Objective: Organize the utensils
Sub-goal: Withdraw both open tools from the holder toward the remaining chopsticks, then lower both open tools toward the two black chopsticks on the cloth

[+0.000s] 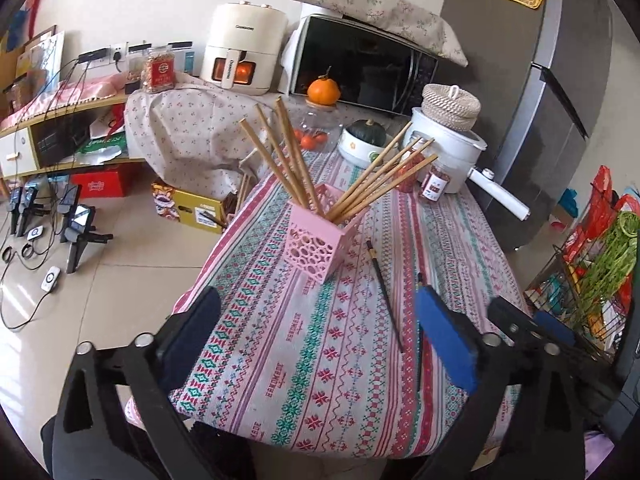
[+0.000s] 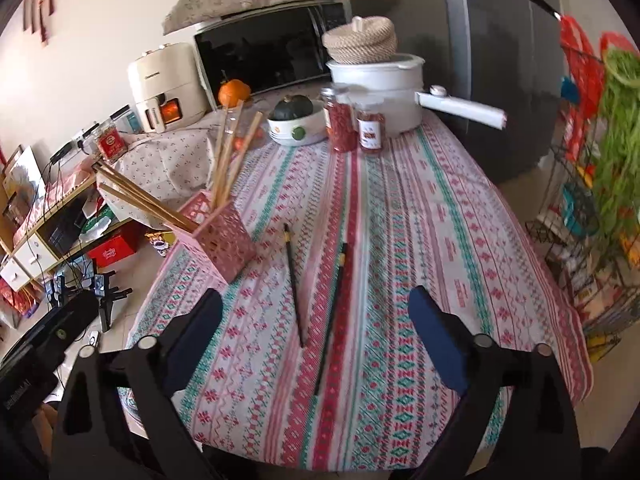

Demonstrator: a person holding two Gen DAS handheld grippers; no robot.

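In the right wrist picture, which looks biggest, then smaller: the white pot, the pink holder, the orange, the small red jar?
1. white pot, biggest.
2. pink holder, though it sits nearer the camera, so that is unsure.
3. and 4. orange and small red jar look about alike; I cannot rank them.

We see the left gripper (image 1: 316, 332) as black plastic: two angular arms with triangular cut-outs, round silver screw heads at the pivots, dark blue pads (image 1: 444, 336) lining the fingers. The right gripper (image 2: 316, 328) has the same build: black frame, silver screws, blue pads (image 2: 434, 332). No sleeves or markings are legible.
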